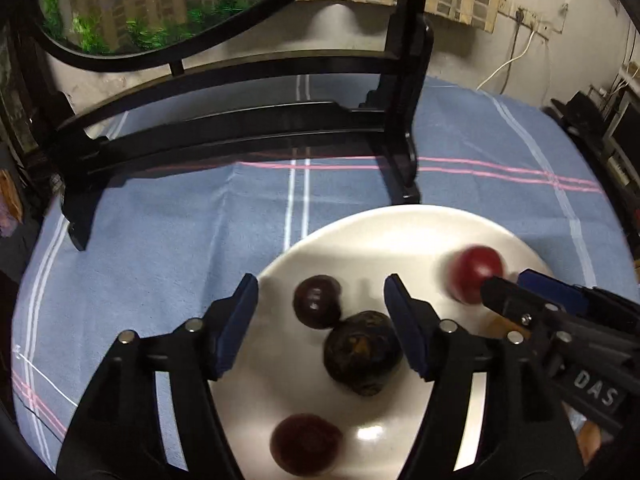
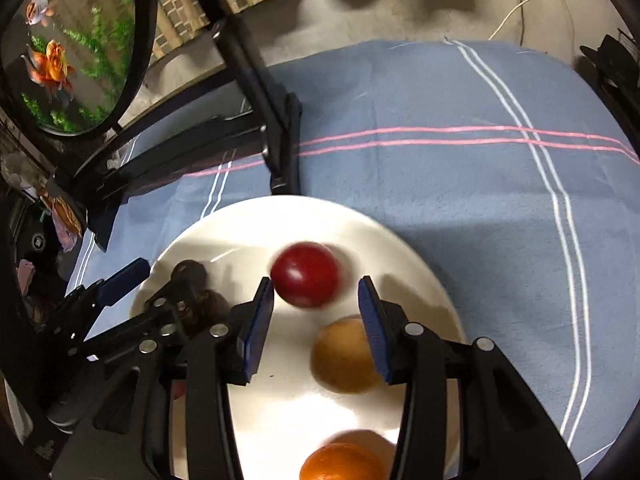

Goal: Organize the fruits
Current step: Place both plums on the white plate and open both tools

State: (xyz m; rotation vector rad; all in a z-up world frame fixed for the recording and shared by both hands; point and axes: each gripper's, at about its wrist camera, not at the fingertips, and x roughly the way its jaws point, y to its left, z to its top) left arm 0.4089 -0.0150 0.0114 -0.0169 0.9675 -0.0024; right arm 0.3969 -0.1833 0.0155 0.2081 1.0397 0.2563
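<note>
Looked nearly done: every fruit I could see sat on the white plate (image 2: 420,264), while the left gripper (image 1: 320,320) and right gripper (image 2: 316,316) hung apart and empty above it.

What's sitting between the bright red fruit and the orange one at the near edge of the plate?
A tan round fruit lies between the red fruit and the orange, on the white plate; the right wrist view shows it.

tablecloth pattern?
Blue tablecloth with thin white and pink double stripes crossing; clearest in the right wrist view.
</note>
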